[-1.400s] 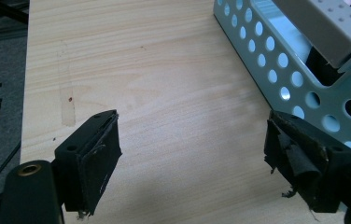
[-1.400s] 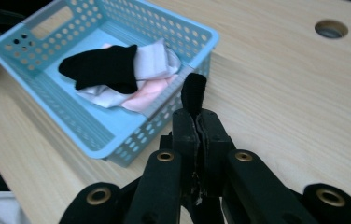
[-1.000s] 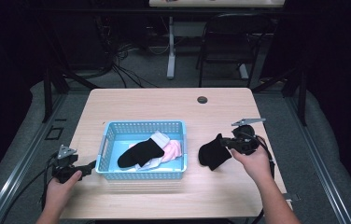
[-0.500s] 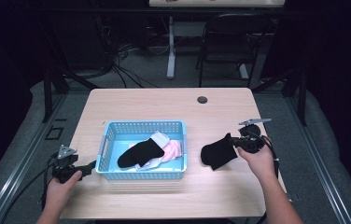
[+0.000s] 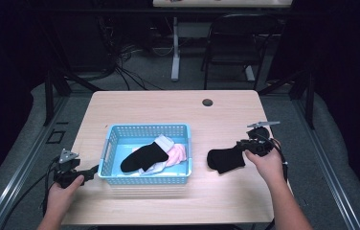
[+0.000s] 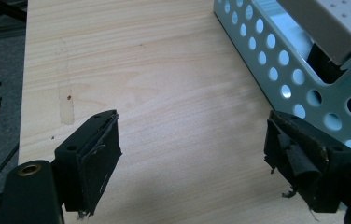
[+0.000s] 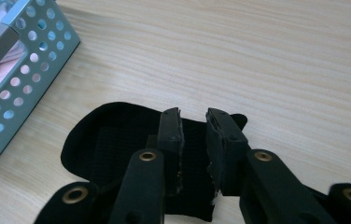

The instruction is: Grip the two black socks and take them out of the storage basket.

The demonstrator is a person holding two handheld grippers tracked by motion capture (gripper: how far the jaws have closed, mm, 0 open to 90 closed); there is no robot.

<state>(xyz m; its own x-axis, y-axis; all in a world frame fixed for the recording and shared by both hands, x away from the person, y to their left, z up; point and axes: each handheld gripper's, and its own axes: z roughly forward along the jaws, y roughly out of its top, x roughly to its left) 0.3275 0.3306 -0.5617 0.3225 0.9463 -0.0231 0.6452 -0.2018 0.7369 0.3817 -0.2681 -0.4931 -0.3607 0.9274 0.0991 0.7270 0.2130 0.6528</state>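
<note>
your left gripper [image 6: 190, 158] rests wide open on the table beside the blue basket [image 5: 107, 151], probably just parked. a black sock [image 5: 144, 156] sits inside. your right gripper [image 7: 193, 140], jaws slightly parted, looks to be letting go of the second black sock [image 5: 223, 159] lying on the table.

High view overlooks table [image 5: 168, 110]; claw views share blue basket [image 6: 304, 88] close-up.

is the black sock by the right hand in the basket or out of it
Out. The black sock lies flat on the bare table, right of the blue basket, under the right gripper.
</note>
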